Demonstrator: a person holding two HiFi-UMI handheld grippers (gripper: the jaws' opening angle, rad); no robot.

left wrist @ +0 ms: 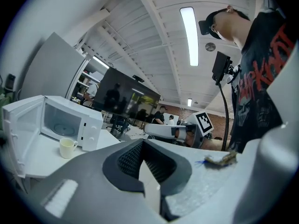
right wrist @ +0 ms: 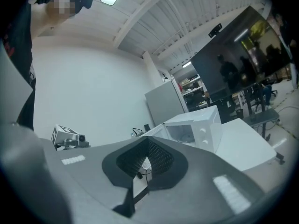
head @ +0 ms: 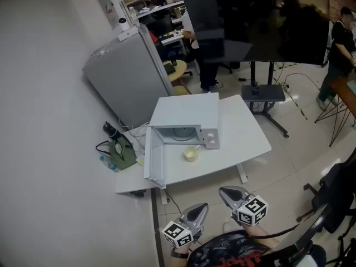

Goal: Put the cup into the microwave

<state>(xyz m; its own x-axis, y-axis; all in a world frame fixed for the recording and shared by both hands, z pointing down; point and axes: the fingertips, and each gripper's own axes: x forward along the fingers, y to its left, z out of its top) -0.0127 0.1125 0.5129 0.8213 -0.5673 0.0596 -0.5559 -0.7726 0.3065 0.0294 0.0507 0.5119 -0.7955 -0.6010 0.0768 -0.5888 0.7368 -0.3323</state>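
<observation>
On the white table (head: 245, 131) the microwave (head: 186, 111) is standing door open, and we are holding the left gripper (head: 199, 209) and right gripper (head: 227, 193) short of the table, jaws clenched on nothing, while the pale cup (head: 191, 154) is sitting just before the oven's mouth.

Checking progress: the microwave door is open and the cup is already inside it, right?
No. The microwave door is open, but the cup stands outside on the table, in front of the opening, as the head view shows.
</observation>
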